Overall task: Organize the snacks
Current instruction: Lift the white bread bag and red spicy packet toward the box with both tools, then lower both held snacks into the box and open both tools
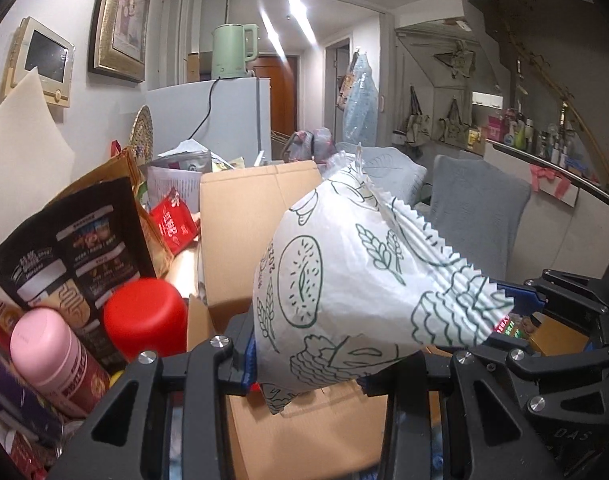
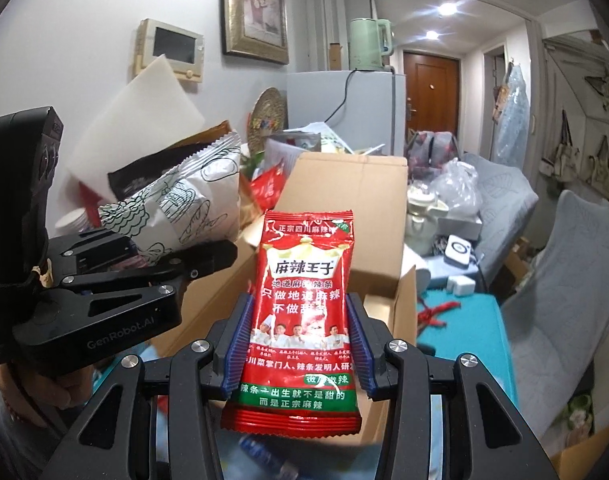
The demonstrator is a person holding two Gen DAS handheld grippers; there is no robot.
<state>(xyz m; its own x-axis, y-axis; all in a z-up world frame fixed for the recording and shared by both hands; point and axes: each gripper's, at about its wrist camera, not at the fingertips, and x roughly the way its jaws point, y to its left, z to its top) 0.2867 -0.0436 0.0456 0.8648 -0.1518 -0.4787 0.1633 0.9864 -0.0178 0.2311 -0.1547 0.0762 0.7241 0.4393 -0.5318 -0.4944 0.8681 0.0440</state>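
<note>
My left gripper (image 1: 308, 364) grasps the white bag (image 1: 356, 280) and my right gripper (image 2: 296, 344) clamps the red packet (image 2: 300, 312) upright, both held above the open box (image 2: 344, 188). To the left crowd a black pouch (image 1: 76, 256), a red-capped bottle (image 1: 144, 316) and a pink-capped bottle (image 1: 44, 344). The box's raised flap (image 1: 248, 220) stands just ahead; 1 grey chair (image 2: 564, 280) sits well apart at right.

The white snack bag (image 1: 344, 280) carries dark green line drawings of bread and wheat, the spicy-strip packet (image 2: 300, 312) is red with white lettering and a green lower band, the cardboard box (image 2: 344, 200) is plain brown, and the gripper pads (image 2: 236, 344) are blue.
</note>
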